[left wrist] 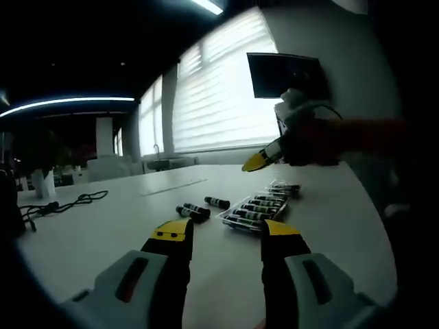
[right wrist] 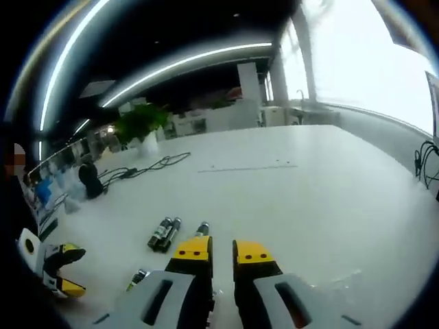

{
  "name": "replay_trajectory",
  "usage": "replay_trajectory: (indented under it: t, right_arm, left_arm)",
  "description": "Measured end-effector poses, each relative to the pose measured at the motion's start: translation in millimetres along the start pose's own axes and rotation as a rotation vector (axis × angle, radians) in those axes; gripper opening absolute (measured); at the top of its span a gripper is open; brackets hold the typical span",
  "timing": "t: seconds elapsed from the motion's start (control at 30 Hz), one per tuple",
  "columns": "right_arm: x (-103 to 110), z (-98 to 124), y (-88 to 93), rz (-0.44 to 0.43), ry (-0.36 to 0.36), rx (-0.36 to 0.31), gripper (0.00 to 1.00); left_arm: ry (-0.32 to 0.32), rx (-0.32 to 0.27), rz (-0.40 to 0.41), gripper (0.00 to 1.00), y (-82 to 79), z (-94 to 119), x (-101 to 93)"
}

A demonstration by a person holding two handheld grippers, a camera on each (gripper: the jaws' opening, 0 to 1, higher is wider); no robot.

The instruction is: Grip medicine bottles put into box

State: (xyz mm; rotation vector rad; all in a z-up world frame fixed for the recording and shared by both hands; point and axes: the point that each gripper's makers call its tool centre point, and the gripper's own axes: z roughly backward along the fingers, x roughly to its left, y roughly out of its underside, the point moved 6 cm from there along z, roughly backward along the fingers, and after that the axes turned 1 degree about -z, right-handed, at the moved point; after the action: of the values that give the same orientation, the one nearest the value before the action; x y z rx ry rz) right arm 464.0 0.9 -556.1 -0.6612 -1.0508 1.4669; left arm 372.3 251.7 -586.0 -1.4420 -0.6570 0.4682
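The box point(left wrist: 259, 209) is the landmark: a shallow clear tray on the white table point(left wrist: 103, 240), with a row of small dark bottles point(left wrist: 255, 214) lying side by side in it. Just beside the box, on the side facing the cable point(left wrist: 62, 204), three more bottles lie loose on the table: a pair point(left wrist: 192, 212) touching each other, and a single one point(left wrist: 217, 202) a little apart from them.

The bottles are slim cylinders, dark with pale label bands, lying on their sides. They look light and rigid, probably glass or hard plastic, smooth enough to slip and round enough to roll if nudged. I judge the best hold is across the middle of the barrel, jaws square to its length, with gentle pressure.

The left gripper point(left wrist: 224, 236) hangs short of the loose bottles, its yellow-tipped black jaws spread wide with nothing between them. The right gripper point(left wrist: 264, 160) shows in the left gripper view above the far end of the box, one yellow tip visible. In the right gripper view, the right gripper point(right wrist: 223, 251) has its jaws drawn near together with a narrow gap, and I see nothing held; the loose pair point(right wrist: 164, 233) lies just beyond its tips. The table is smooth and matte.
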Motion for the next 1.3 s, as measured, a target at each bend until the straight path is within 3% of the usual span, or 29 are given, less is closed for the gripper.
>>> replay_trajectory:
  t: [0.4,0.73,1.3]
  right_arm:
    - [19,-32,-6.4,0.001,-0.029,0.036,0.10]
    - [38,-55,2.9,-0.004,-0.056,0.131,0.13]
    - [39,-76,13.3,0.036,-0.006,0.257,0.15]
  left_arm:
    - [0.017,-0.007,-0.017,0.32,-0.4,0,-2.9]
    - [0.030,-0.027,-0.002,0.32,-3.0,1,-3.1]
    - [0.035,-0.065,0.034,0.32,-6.7,4,0.0]
